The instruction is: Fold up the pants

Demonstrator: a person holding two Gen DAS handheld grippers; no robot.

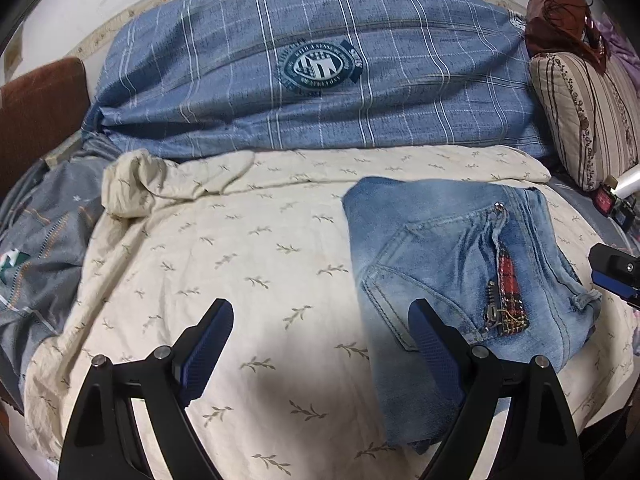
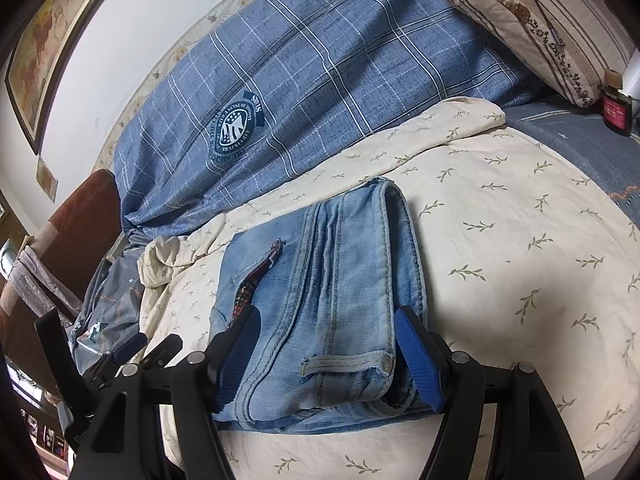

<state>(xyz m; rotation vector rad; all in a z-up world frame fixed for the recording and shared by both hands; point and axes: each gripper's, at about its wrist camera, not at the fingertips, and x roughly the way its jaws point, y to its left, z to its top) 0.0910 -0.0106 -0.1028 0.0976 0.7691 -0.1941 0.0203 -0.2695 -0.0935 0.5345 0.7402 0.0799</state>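
A: Fingers of your L gripper (image 1: 320, 306) stand wide w/ nothing between them but the cream sheet (image 1: 240, 248). Its right finger overlaps the near-left edge of the pants (image 1: 452, 248).

B: And the R gripper (image 2: 326, 314)?

A: Jaws approx. mid-wide, straddling the near end of the folded pants, one pad each side of the bundle, belt loop (image 2: 344, 362) between them. You can't see the denim pinched, so I read it as not gripped. Whether the pads brush the cloth, can't tell.

B: Where's the bundle sitting?

A: Flat on the sheet, right of centre from the left cam, well short of the plaid duvet (image 1: 320, 92) and the striped pillow (image 1: 580, 112). It looks folded down to a compact stack already.

B: So what could go wrong?

A: Three things, IMO. If you close the R gripper where it stands, you'd catch only the top layers and lifting would peel the stack open. If you dip too low, you'd pinch the sheet w/ the denim and drag both. And if you sweep the L gripper sideways, its finger could snag the zip trim (image 1: 508, 280) or shove the edge and skew the fold.

B: Fix?

A: Come in level, take all layers, and keep the L gripper clear.
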